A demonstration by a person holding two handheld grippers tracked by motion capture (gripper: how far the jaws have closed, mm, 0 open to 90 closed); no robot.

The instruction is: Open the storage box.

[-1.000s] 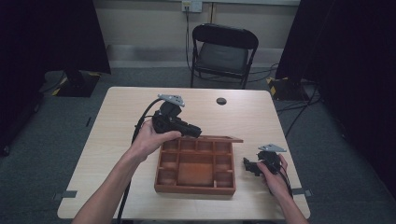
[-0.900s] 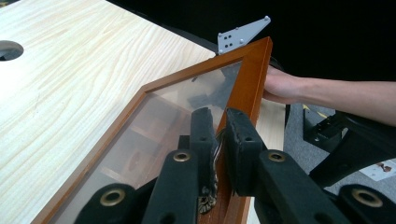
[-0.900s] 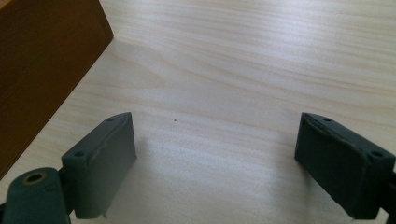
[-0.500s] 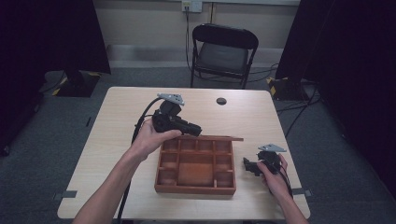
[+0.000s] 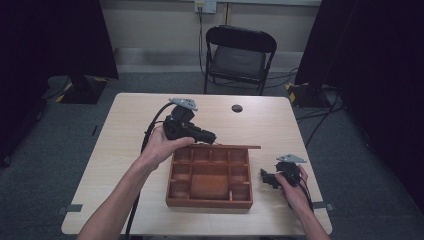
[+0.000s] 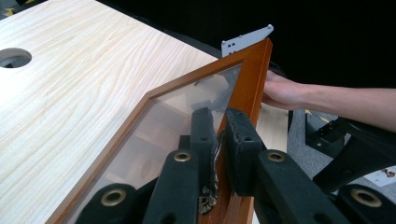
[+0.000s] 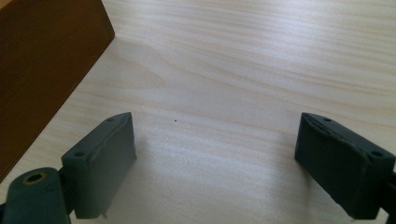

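A: Dark room, a folding chair [image 5: 241, 56] at the top of the frame, and a pale table [image 5: 125, 150] across the middle. What's on it?

B: Centre of the high view, a wooden box [image 5: 210, 176] with open compartments. Its lid [image 5: 235, 146], a framed clear pane, stands raised along the box's back edge.

A: And the left gripper [image 5: 209, 137]?

B: Just left of centre, clamped on the lid's frame; in the left gripper view the pads pinch the wooden edge [image 6: 243, 93].

A: The right gripper [image 5: 264, 176]?

B: Lower right, beside the box, jaws spread wide over bare table, holding nothing.

A: So how far along?

B: I'd judge the lid is mid-swing, either being opened or closed; I cannot tell which. The compartments look empty.
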